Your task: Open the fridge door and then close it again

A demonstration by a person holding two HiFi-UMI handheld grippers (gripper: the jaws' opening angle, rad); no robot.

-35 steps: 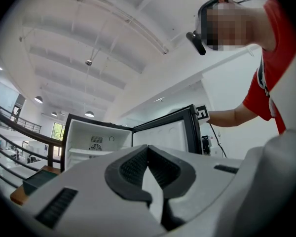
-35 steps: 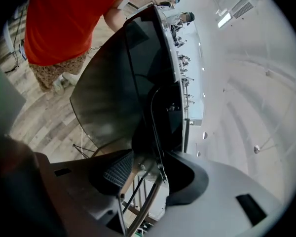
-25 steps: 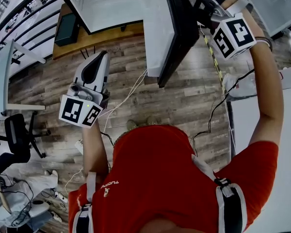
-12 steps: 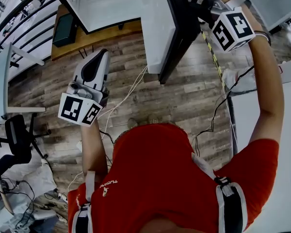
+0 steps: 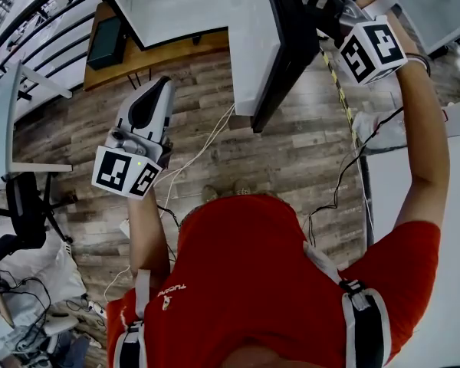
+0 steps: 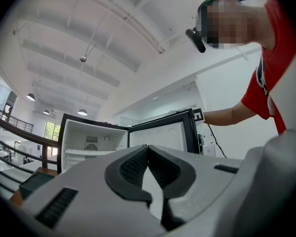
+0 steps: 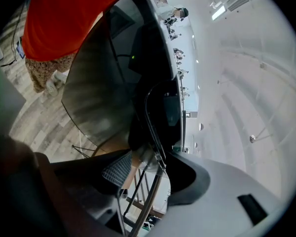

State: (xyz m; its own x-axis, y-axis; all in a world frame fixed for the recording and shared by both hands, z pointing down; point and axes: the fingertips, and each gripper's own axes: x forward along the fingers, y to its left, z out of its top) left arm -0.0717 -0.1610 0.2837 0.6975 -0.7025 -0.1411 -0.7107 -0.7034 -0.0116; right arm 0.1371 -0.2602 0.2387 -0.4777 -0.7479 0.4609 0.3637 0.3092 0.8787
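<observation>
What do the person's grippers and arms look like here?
Both the left gripper and right gripper have light grey plastic bodies, black ribbed jaw pads and a white cube of black square markers. The person wears a red short-sleeved shirt.

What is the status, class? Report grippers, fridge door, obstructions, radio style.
Left gripper shut, empty. Right gripper clamped on fridge door edge. Door open wide. Cables on floor beneath; nothing seen blocking swing.

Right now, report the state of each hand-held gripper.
Left hand-held gripper: closed, holding nothing.
Right hand-held gripper: closed on the edge of the fridge door.
</observation>
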